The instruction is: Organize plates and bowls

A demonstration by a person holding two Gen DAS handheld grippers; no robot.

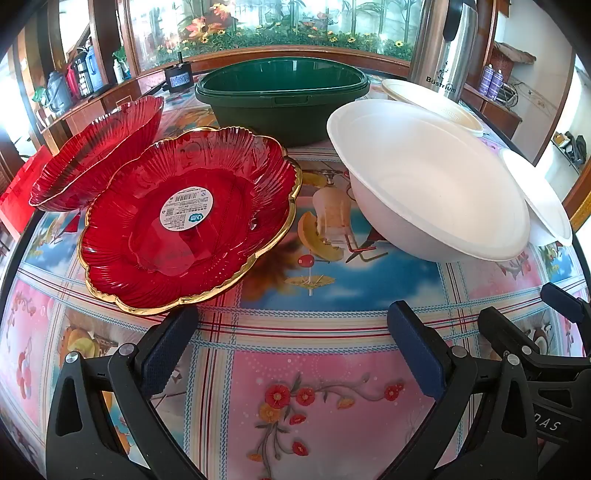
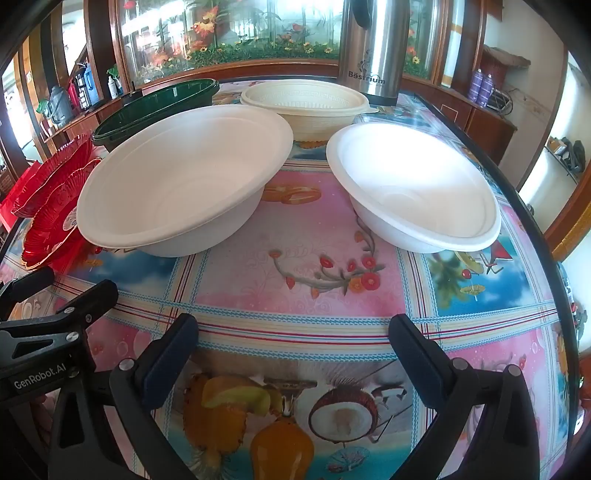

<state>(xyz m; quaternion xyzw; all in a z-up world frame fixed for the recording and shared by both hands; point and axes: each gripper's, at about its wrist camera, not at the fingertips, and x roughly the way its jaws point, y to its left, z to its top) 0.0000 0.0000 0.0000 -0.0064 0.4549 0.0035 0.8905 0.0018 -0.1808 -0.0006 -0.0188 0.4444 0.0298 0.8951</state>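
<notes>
Your left gripper (image 1: 291, 328) and right gripper (image 2: 293, 334), marked "GenRobot.AI", both hang released over the flowered tablecloth (image 2: 314, 229). Ahead sit the stickered gold-rimmed red glass plate (image 1: 188, 225), the wide white paper bowl (image 2: 184, 177) and the steel "Bästrium" flask (image 2: 373, 48).

Ahead of my grippers I see a wood-framed glass cabinet (image 1: 258, 33), bright daylight, and a white wall (image 2: 535, 48) right.
</notes>
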